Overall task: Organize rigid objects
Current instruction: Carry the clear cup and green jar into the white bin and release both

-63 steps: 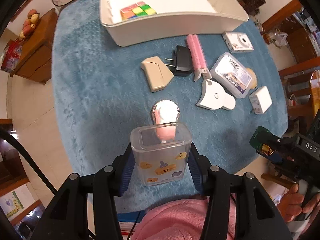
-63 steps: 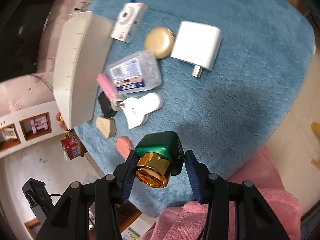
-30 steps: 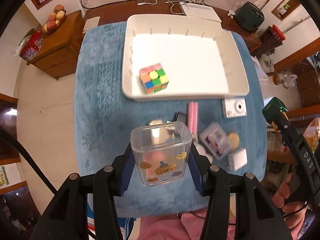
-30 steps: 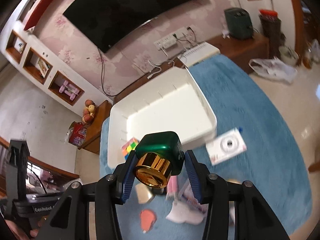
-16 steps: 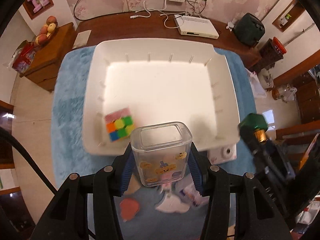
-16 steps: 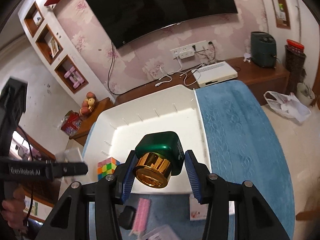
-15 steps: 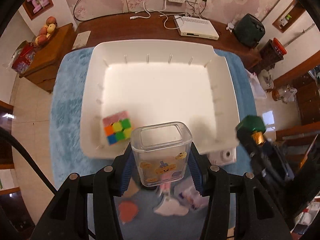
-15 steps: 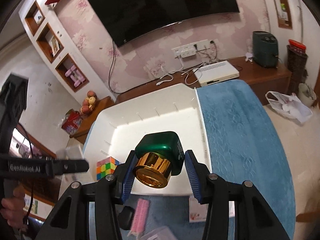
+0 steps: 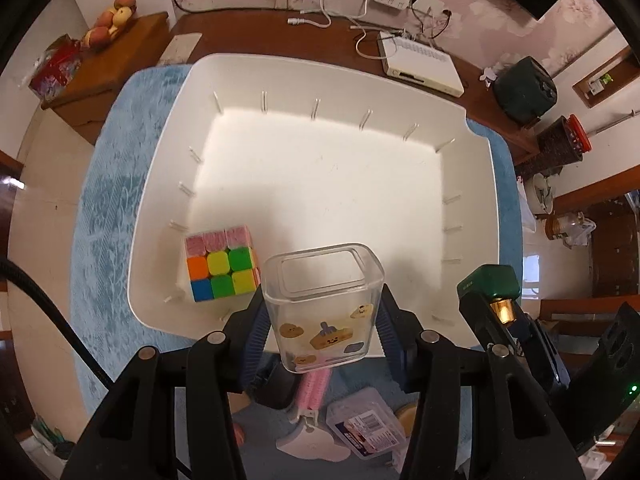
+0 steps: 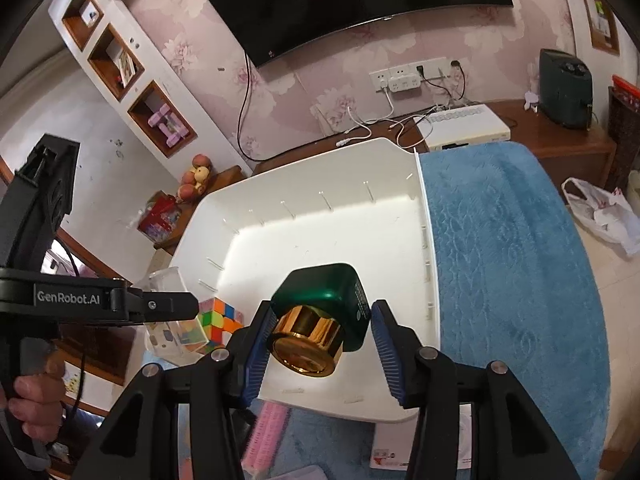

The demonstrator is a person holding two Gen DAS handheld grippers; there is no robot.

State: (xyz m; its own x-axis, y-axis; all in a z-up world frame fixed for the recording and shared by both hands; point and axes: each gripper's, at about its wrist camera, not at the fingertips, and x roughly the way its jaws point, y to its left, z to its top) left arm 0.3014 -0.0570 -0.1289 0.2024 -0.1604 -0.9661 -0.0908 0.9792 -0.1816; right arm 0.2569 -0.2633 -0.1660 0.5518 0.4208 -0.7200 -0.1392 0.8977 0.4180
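Your left gripper [image 9: 322,320] is clamped on the clear cup [image 9: 323,304], your right gripper [image 10: 320,344] squeezes the green bottle [image 10: 324,304], both above the white bin [image 9: 472,184] beside the cube [image 9: 220,262].

Pink comb [image 9: 313,390], perhaps, half hidden behind clear container [image 9: 322,306].

pink floral wallpaper [image 10: 312,92] is covering the wall, a dark curved television [image 10: 344,4] is hanging on it, a wooden cabinet [image 9: 256,36] is standing below, and recessed wall shelves [image 10: 120,80] are sitting at left.
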